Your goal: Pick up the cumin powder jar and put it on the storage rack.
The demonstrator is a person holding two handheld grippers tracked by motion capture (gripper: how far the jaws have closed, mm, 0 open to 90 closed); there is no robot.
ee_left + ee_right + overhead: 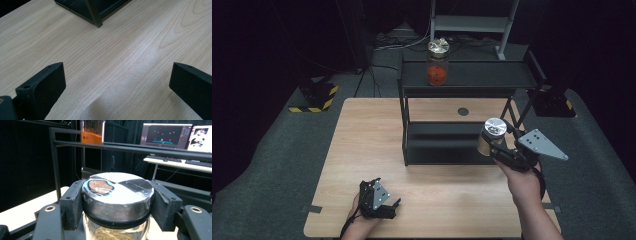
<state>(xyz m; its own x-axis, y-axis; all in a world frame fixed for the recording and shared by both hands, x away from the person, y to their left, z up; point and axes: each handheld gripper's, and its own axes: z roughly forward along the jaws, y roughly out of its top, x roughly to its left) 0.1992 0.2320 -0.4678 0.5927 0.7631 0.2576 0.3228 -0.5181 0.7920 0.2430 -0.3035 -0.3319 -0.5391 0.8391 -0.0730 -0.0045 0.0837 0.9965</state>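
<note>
Brown-filled jar (pixel 117 202) (right tongs (pixel 117 206) clamped)

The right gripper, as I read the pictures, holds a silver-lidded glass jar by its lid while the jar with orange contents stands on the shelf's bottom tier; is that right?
Not quite: the jar with orange contents stands on the top tier of the black shelf, as the high view shows. The rest holds: the right gripper clamps the silver-lidded glass jar by its lid.
</note>
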